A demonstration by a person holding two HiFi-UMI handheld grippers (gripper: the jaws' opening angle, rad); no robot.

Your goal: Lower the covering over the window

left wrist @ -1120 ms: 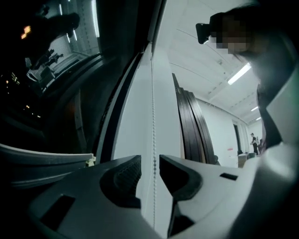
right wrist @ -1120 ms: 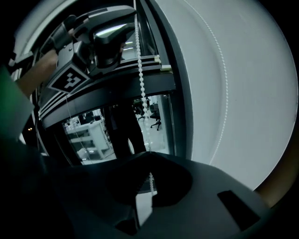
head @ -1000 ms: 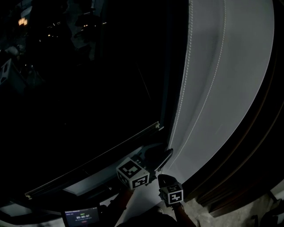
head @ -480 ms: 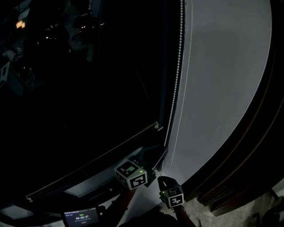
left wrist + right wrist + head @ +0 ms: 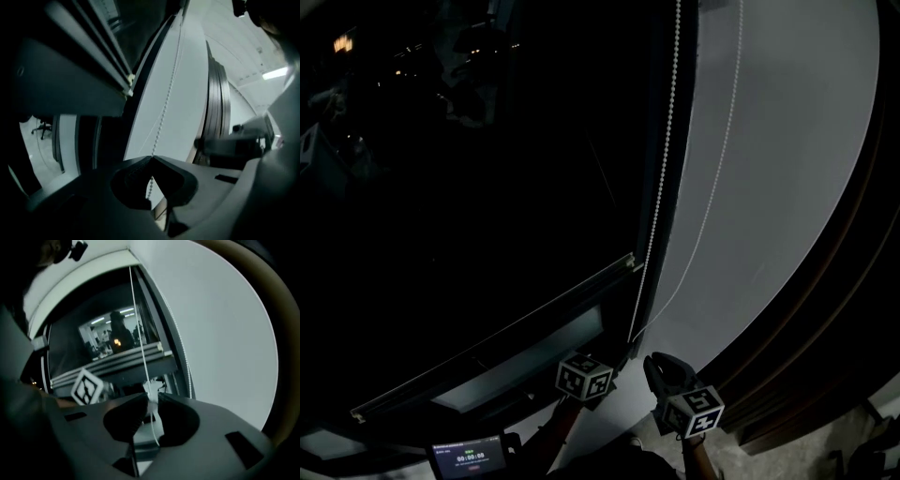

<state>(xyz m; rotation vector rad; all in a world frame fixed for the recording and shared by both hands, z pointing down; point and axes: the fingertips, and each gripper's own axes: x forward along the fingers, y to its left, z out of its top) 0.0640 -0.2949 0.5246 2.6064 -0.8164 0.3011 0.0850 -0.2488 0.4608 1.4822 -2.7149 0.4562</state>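
Both hand-held grippers are held low and close together at the foot of the dark window [image 5: 469, 187], each pointed towards the white wall [image 5: 797, 141], with the forearms rising from the lower edge of the head view. The left hand-held gripper [image 5: 151, 159] is clamped on the bead chain [image 5: 661, 169], its jaw tips pressed together around the beads, and the chain is drawn straight upward from them. The right hand-held gripper [image 5: 151, 401] is held just to the right. Its jaws have just been opening and now stand slightly apart, with the chain's other strand [image 5: 712, 187] passing loosely between them. The covering is hard to separate from the dark glass. A pale rail [image 5: 497, 336] is seen across the window low down, ending just beside the chain.
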